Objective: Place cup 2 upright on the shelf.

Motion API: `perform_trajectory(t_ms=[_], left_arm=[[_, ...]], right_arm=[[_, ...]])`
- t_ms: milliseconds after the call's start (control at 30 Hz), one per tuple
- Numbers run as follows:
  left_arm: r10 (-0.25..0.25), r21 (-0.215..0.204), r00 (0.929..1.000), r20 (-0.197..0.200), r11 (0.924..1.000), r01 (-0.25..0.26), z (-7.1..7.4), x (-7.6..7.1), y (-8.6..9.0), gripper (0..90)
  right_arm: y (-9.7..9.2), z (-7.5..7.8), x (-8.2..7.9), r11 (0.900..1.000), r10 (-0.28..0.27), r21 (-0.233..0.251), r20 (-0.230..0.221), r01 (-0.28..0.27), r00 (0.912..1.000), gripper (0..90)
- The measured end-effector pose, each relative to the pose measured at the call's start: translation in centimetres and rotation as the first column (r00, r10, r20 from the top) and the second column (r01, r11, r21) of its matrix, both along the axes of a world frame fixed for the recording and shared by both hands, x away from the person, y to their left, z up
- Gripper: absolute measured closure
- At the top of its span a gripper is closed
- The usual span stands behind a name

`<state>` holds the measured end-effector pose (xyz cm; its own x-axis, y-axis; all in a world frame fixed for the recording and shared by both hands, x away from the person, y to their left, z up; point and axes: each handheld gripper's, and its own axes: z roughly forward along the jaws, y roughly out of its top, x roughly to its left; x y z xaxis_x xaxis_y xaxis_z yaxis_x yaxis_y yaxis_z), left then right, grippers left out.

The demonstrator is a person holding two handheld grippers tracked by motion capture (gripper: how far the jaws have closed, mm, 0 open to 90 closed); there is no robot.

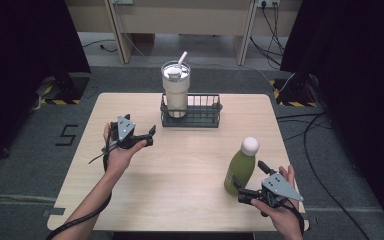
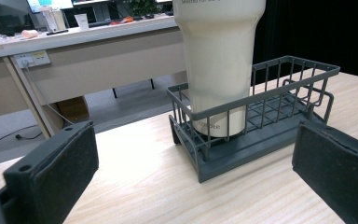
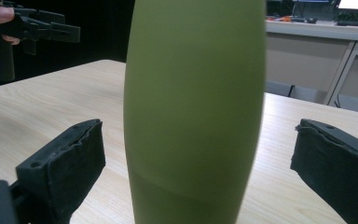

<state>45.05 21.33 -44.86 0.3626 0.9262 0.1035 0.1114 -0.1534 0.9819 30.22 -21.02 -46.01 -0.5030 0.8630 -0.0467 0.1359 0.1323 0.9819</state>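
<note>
Two grippers hang apart over the worktop [image 1: 180,165]: the right gripper [image 1: 250,182] flanks the bottle [image 1: 241,170], ungrasped. Left gripper [image 2: 191,163] gapes, rack [image 2: 261,140] and tumbler [image 2: 219,60] ahead. Bottle [image 3: 196,112] stands between wide right jaws; grasping and racking seemingly remain.

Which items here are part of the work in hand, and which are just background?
In hand:
- green bottle, upright between the open jaws of the right gripper
- wire basket
- cream tumbler standing in the basket's left end
- left gripper, open, aimed at the basket

Background:
- desks behind the table
- floor cables
</note>
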Motion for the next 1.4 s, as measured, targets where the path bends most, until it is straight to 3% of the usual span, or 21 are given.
perform_trajectory(t_ms=[567, 1100, 1400], left_arm=[[-0.002, -0.004, 1.0000, -0.008, 1.0000, 0.002, -0.8, -0.5, 0.8, 0.0], [0.002, -0.010, 0.9998, -0.022, 0.9999, -0.003, -2.2, -2.0, 2.2, 0.0], [0.009, -0.008, 0.9993, -0.037, 0.9999, -0.009, -3.4, -3.1, 2.7, 0.0]], right_arm=[[1.3, -0.5, 1.5, 0.9997, -0.018, -0.017, -0.027, 0.017, 0.9995, 20.4], [1.6, -0.1, 1.8, 0.9996, -0.008, -0.026, -0.036, 0.007, 0.9993, 21.1], [1.4, 1.3, 2.4, 0.9998, -0.021, 0.002, -0.013, 0.021, 0.9997, 21.1]])
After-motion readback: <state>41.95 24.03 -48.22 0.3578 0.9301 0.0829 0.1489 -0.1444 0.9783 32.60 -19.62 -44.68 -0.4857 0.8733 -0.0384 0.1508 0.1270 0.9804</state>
